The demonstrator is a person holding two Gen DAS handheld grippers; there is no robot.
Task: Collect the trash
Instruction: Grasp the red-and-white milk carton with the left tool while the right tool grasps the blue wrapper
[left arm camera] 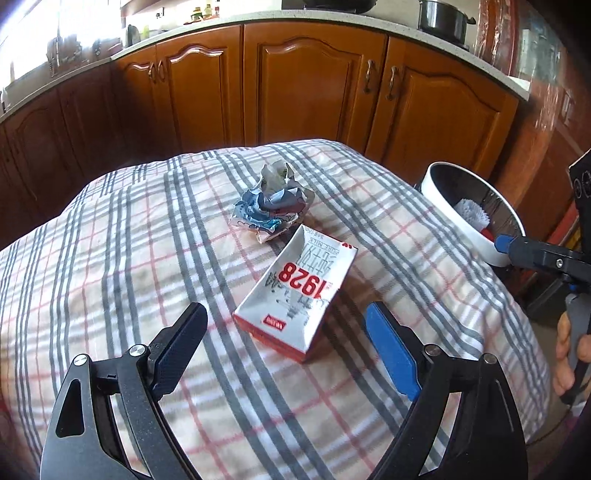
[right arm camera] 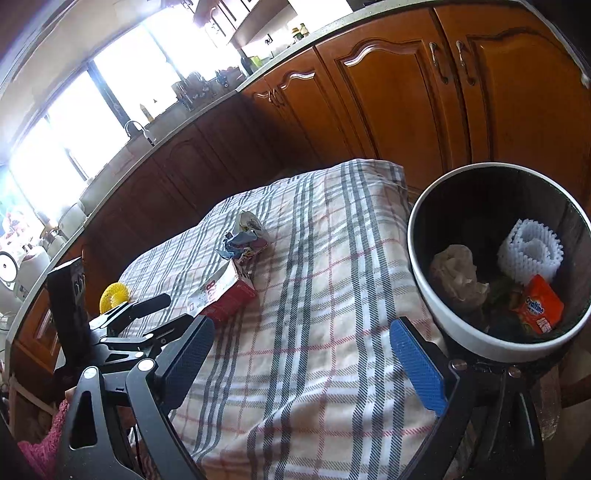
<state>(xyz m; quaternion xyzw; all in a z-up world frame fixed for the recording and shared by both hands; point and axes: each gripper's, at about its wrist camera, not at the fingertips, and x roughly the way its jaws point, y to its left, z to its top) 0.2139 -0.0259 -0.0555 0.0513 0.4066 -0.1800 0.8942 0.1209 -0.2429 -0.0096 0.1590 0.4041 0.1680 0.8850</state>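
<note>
Left wrist view: the left hand-held gripper (left arm camera: 286, 328) is spread wide with nothing in it, low in the frame, right in front of a flattened white-and-red milk carton (left arm camera: 295, 295) on the plaid-clothed worktop (left arm camera: 129, 240). A crumpled blue-white wrapper (left arm camera: 271, 208) sits just behind the carton, mid-frame. At right, the round white trash bin (right arm camera: 443, 295) holds an orange Ovaltine packet (right arm camera: 540, 304). The right hand-held gripper (right arm camera: 301, 341) is wide too, empty.

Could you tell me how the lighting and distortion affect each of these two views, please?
Left wrist view: even daylight, the milk carton sharp and readable, the countertop bowed by the fisheye. Right wrist view: the windows blown out white, the trash bin interior dark yet legible, the frame corners vignetted.
</note>
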